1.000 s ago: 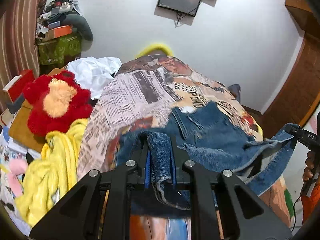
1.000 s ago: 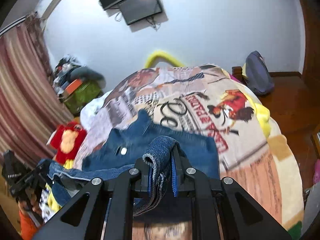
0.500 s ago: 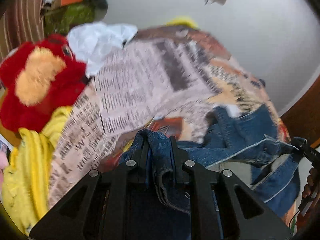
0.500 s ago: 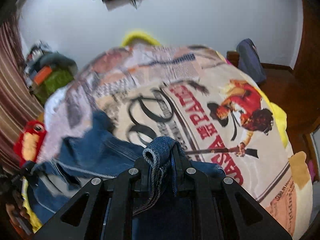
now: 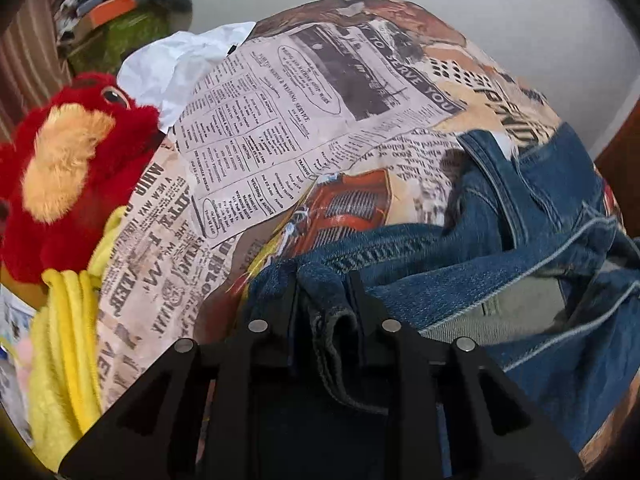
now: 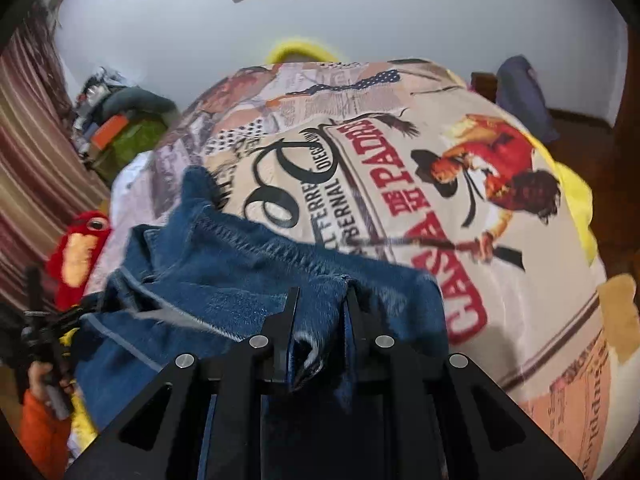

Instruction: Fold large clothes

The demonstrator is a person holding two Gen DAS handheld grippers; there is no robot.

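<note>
Clamping bunched denim, the left gripper [image 5: 323, 300] and right gripper [image 6: 318, 312] each hold an edge of the jeans [image 5: 520, 248], which lie at the near edge of the printed bedspread [image 6: 420, 184]; bare bedspread stretches far and right, a red plush toy [image 5: 68, 176] crowding the left.

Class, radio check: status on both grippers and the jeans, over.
Left gripper and right gripper each shut on denim. Jeans bunched over the printed bedspread. Red plush toy off to the side, not obstructing.
</note>
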